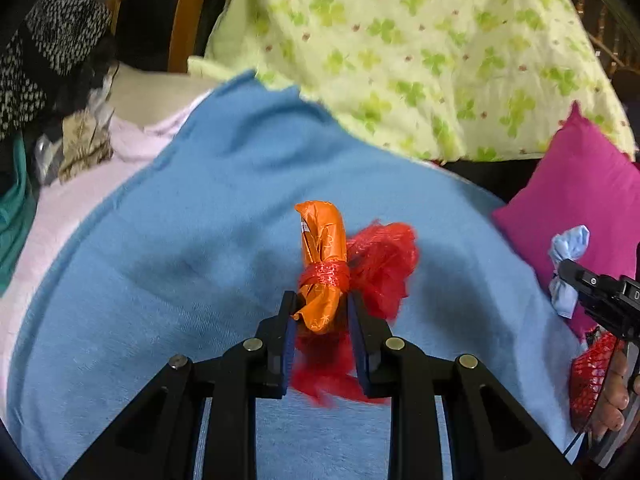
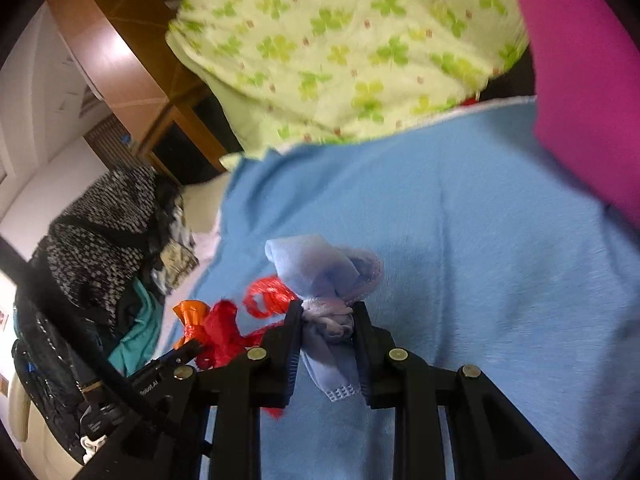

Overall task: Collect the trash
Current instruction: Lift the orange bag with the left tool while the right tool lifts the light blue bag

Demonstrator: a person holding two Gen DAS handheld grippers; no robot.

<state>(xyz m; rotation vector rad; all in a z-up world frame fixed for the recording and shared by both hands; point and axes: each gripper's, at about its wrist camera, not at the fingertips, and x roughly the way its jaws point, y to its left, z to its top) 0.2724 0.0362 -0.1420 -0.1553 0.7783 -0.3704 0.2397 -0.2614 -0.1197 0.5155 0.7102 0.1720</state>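
Note:
My left gripper [image 1: 322, 306] is shut on an orange wrapper [image 1: 322, 248] bound with a red mesh net [image 1: 380, 264]; the bundle hangs above the blue blanket [image 1: 180, 260]. My right gripper [image 2: 326, 314] is shut on a crumpled pale blue face mask [image 2: 320, 268], also lifted off the blue blanket [image 2: 480, 260]. In the left wrist view the right gripper [image 1: 568, 276] shows at the right edge with the face mask [image 1: 568, 248] in it. In the right wrist view the orange wrapper [image 2: 192, 312] and red net [image 2: 224, 332] appear at lower left.
A green clover-print pillow [image 1: 420, 52] lies at the back, a magenta cushion [image 1: 580, 208] to the right. Dark clothes and a speckled garment [image 1: 44, 52] pile up at the left, beside a wooden cabinet [image 2: 120, 68]. A hand [image 1: 612, 400] holds another red net [image 1: 592, 376] at the right edge.

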